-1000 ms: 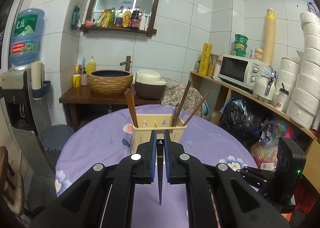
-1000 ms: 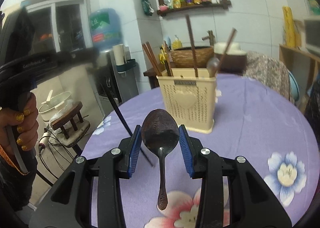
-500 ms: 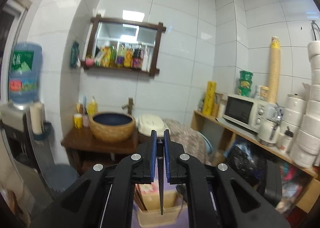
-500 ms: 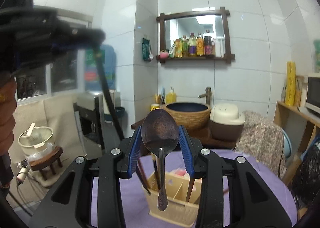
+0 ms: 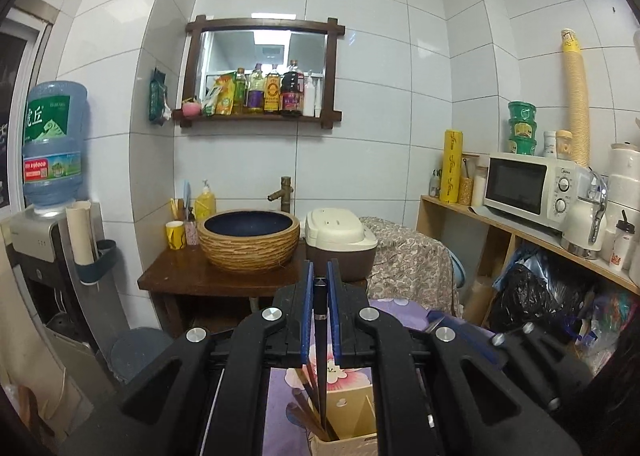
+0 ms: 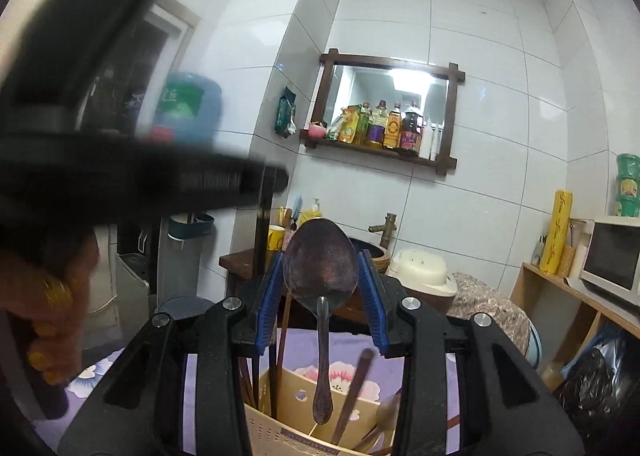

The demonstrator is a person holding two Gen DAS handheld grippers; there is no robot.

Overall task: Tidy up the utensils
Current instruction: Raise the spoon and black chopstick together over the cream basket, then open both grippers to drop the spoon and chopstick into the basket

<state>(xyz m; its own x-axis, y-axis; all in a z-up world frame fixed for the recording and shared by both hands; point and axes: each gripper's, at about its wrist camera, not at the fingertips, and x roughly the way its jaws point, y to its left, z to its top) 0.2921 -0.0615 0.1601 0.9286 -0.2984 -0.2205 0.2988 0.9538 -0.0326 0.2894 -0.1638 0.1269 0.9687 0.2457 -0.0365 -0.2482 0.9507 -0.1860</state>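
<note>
My left gripper is shut on a thin dark chopstick that hangs down into the left side of the cream utensil holder, beside other chopsticks. My right gripper is shut on the bowl of a dark metal spoon; its handle hangs down with the tip just above the holder. The holder keeps several chopsticks and stands on the purple flowered tablecloth. The left gripper's blurred black body and a hand fill the left of the right wrist view.
Behind the table stand a wooden washstand with a woven basin, a rice cooker and a water dispenser. A shelf with a microwave runs along the right wall. A dark bin sits on the floor at left.
Both grippers rose and moved over the holder, which now sits low in both views. The chopstick's tip went down into the holder; the spoon's handle now hangs just above it.
</note>
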